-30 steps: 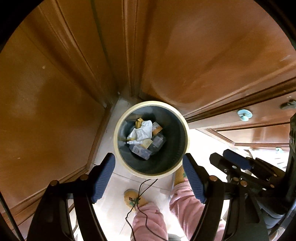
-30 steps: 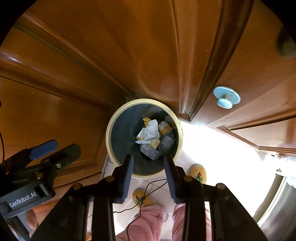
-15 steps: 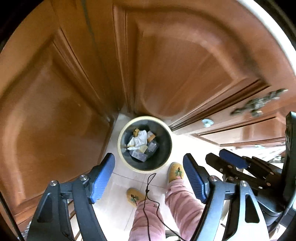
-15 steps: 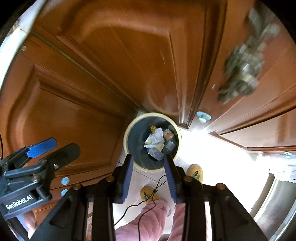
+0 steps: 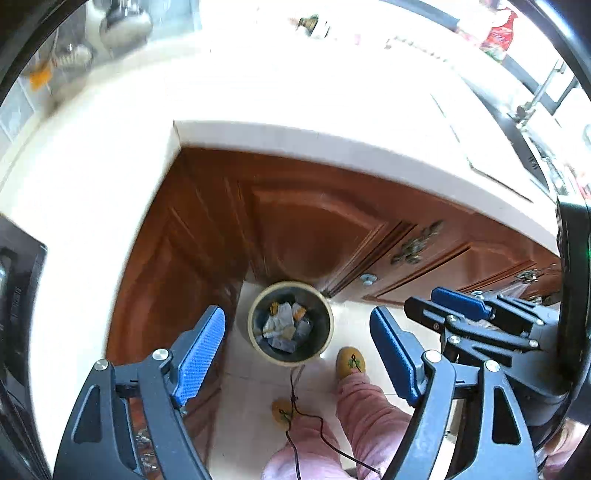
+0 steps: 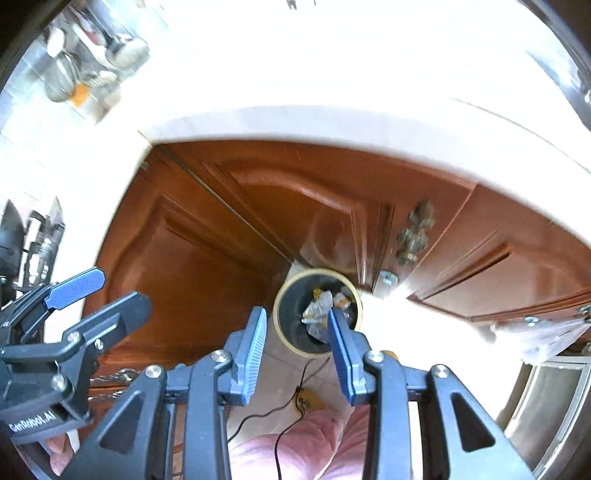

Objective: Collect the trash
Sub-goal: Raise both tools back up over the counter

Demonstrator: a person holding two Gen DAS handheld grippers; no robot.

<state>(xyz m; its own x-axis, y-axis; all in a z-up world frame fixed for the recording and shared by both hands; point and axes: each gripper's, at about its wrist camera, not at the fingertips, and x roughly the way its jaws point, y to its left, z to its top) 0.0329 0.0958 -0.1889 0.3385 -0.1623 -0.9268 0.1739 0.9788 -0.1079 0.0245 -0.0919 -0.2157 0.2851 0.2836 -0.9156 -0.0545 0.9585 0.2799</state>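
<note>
A round dark bin with a cream rim stands on the floor in the corner of the wooden cabinets, far below. It holds crumpled paper and small wrappers. It also shows in the right wrist view. My left gripper is open and empty, high above the bin. My right gripper is open and empty, also high above the bin. Each gripper shows in the other's view, the right one at right and the left one at left.
A pale L-shaped countertop wraps above brown cabinet doors with ornate handles. Metal utensils sit at the back left, a sink area at right. My pink-trousered legs and yellow slippers stand beside the bin.
Both grippers have risen from just over the bin to above counter height. The bin looks much smaller and the countertop has come into view. Jaws stay open.
</note>
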